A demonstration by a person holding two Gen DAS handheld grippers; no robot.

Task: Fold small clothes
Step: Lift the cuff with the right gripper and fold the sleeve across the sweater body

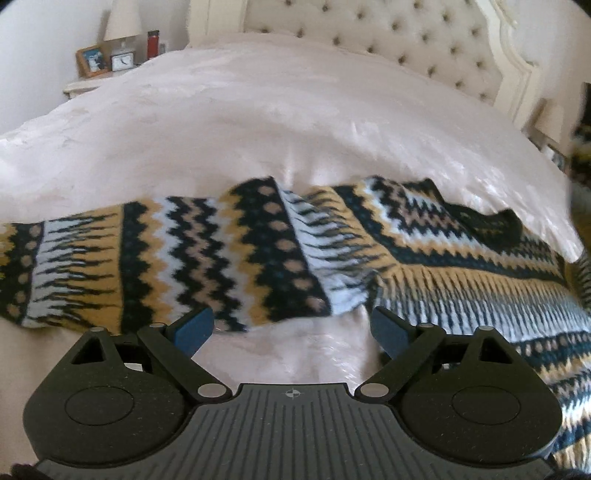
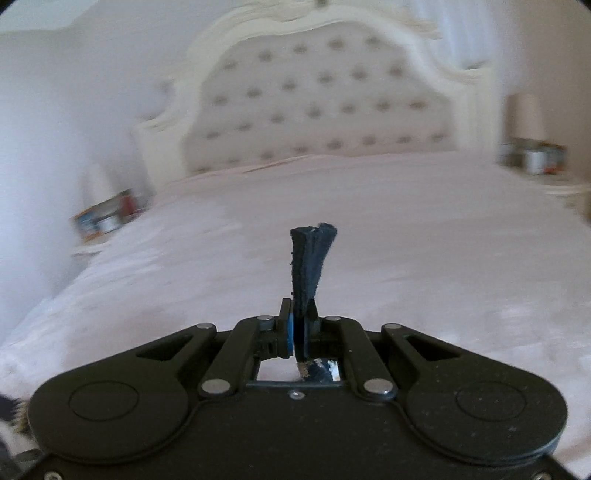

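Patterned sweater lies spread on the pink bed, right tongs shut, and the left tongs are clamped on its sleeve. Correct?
Not quite. The left wrist view shows the left tongs open, hovering short of the patterned sweater with nothing between the pads. The rest holds: it lies on the pink bed, right tongs shut.

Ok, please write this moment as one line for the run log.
left gripper: open, above sweater | right gripper: shut on dark fabric | sweater: spread on bed, unfolded

One sweater (image 1: pixel 332 251), two lamps (image 1: pixel 123 18)
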